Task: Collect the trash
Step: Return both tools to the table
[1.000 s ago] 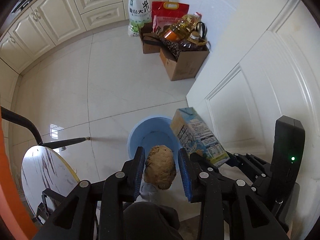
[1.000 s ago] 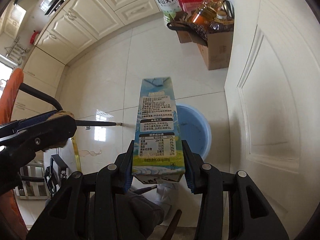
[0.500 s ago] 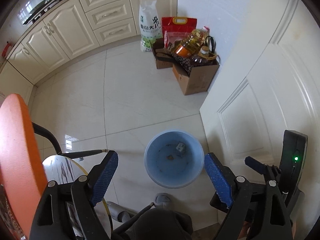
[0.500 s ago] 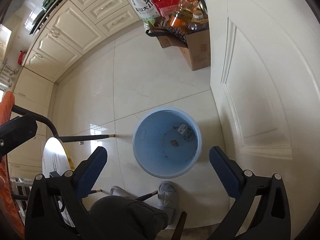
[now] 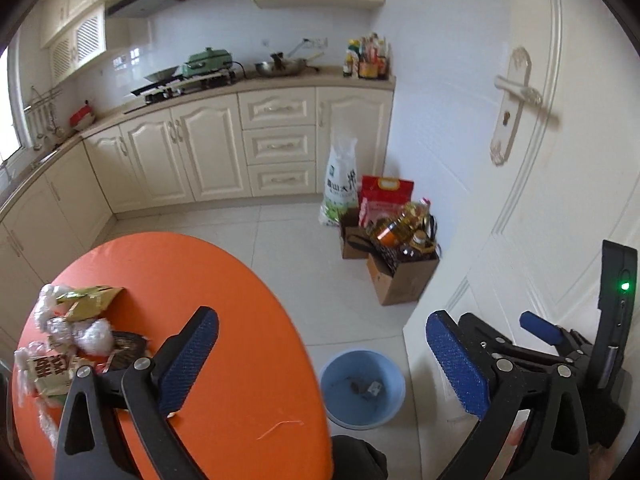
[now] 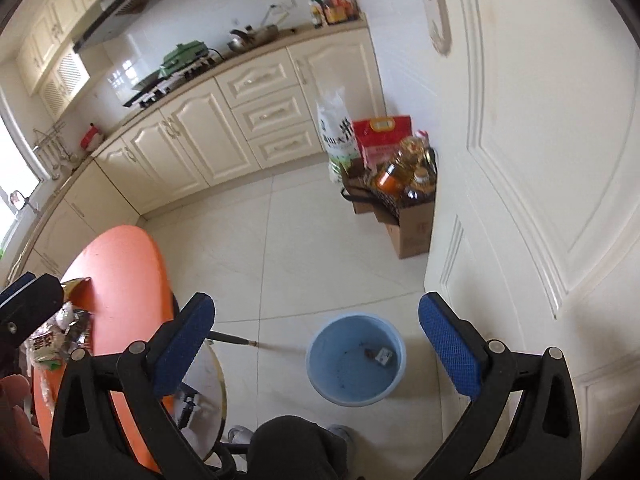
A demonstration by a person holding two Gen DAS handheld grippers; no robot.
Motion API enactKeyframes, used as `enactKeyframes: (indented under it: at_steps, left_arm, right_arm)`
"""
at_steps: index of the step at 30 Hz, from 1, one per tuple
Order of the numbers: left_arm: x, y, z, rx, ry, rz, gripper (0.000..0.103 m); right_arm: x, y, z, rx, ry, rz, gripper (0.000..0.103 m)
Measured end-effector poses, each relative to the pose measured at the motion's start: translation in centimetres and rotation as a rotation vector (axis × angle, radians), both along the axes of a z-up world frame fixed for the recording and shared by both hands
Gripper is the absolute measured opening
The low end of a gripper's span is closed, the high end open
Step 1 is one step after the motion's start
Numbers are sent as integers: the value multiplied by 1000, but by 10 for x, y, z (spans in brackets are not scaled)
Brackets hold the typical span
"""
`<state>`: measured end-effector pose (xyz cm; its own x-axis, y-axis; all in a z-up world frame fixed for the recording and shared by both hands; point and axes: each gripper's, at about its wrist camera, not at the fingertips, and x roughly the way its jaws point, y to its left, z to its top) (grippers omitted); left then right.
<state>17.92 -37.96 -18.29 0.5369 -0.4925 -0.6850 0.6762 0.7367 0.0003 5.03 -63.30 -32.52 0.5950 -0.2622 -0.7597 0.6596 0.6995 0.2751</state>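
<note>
Round orange counter [image 5: 224, 280] at near left, blue bin [image 5: 362, 394] on the floor to its right, just beside the white door [image 5: 520, 200]. Remaining trash pile [image 5: 68, 340] heaped at the counter's far-left edge: wrappers, crumpled plastic, no clear long axis. Left tongs [image 5: 320, 364] spread wide and empty, jaws having just opened; pile lying to their left, nearer this hand. Right tongs [image 6: 316, 348] equally wide, empty, hanging above the bin, farther from the pile. Likely next: left reach.
</note>
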Motion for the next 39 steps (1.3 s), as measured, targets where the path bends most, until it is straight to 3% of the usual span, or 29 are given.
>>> enactKeyframes:
  at_steps: [4, 12, 18, 21, 29, 39]
  left_arm:
    - [-18, 80, 29, -65, -83, 109, 102]
    - [-70, 229, 59, -121, -218, 382, 102]
    - [-107, 307, 72, -129, -299, 561, 102]
    - [-117, 323, 62, -104, -301, 626, 102]
    - [-142, 358, 40, -74, -166, 701, 102]
    - [-61, 336, 8, -2, 27, 683, 102]
  right_arm:
    - [18, 53, 61, -76, -101, 106, 103]
    - [55, 192, 163, -227, -286, 384, 103]
    - [65, 281, 201, -317, -370, 537, 103]
    - [66, 307, 197, -318, -368, 596, 103]
    - [87, 327, 156, -296, -262, 666, 103]
    - [130, 299, 76, -228, -44, 658, 103]
